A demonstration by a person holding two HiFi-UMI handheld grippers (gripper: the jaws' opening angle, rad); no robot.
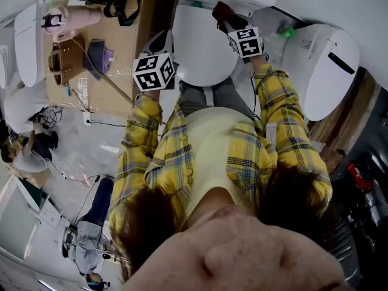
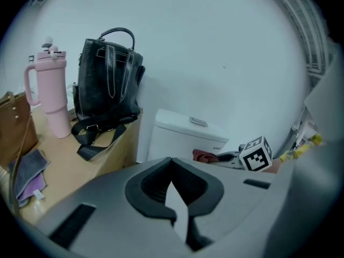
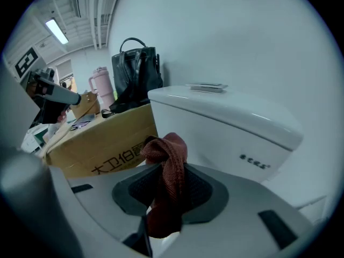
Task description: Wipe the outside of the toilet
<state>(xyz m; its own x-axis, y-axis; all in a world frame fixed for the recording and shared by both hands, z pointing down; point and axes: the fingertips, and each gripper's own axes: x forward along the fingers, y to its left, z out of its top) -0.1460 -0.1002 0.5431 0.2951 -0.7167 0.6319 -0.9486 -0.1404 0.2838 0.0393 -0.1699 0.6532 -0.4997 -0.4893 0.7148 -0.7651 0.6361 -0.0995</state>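
The right hand-held gripper [image 3: 164,198] is clamped on a bunched red cloth [image 3: 169,160], most of it standing loose above the jaws. The left hand-held gripper [image 2: 174,198] has its jaws close together, with nothing between them. The toilet [image 3: 231,128] is straight ahead, lid down, and its tank backs onto the wall.

The cloth is pinched as a narrow wad. Dragged hard over the tank's front edge, it would likely pull out or roll, and bare jaw would then scrape the porcelain.

A box [image 3: 102,144] presses against the toilet's left side, so that flank looks barely reachable. A sweep there could snag the bag [image 3: 137,74] strap at the box's edge. The right side seems roomier, though a second toilet [image 1: 330,65] stands near.
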